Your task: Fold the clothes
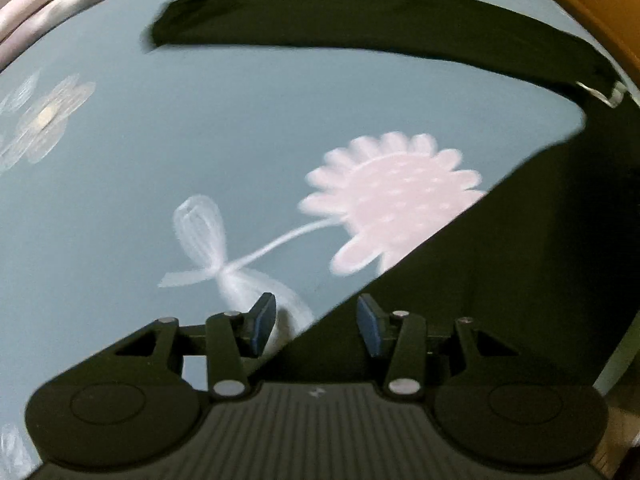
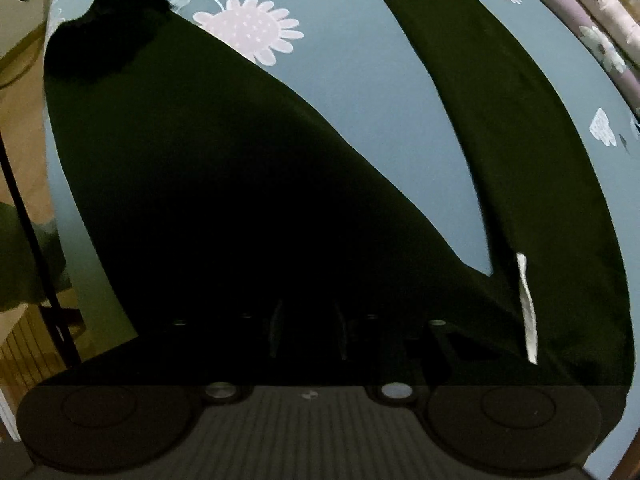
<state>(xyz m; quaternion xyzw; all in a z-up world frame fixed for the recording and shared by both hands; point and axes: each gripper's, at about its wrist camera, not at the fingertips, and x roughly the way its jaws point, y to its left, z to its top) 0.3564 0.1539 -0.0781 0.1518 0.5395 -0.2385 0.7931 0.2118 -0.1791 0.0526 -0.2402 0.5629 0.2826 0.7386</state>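
Blue-grey flowered sheet with a striped border and wood beyond it

The sheet (image 1: pixel 240 128) carries a large pink daisy-like flower (image 1: pixel 396 200) near its middle, and from that flower a thin white stem runs to a white bow-like sprig (image 1: pixel 212 256). Farther from the flower sits a pale, yellow-centred blossom (image 1: pixel 48 120). A pink and mauve striped border (image 2: pixel 592 28) runs along the sheet's edge, with brown wood (image 1: pixel 580 4) beyond another edge.

Dark garment (image 2: pixel 240 184) spread on blue floral sheet (image 2: pixel 360 92), w/ white tag (image 2: pixel 528 308) at right.
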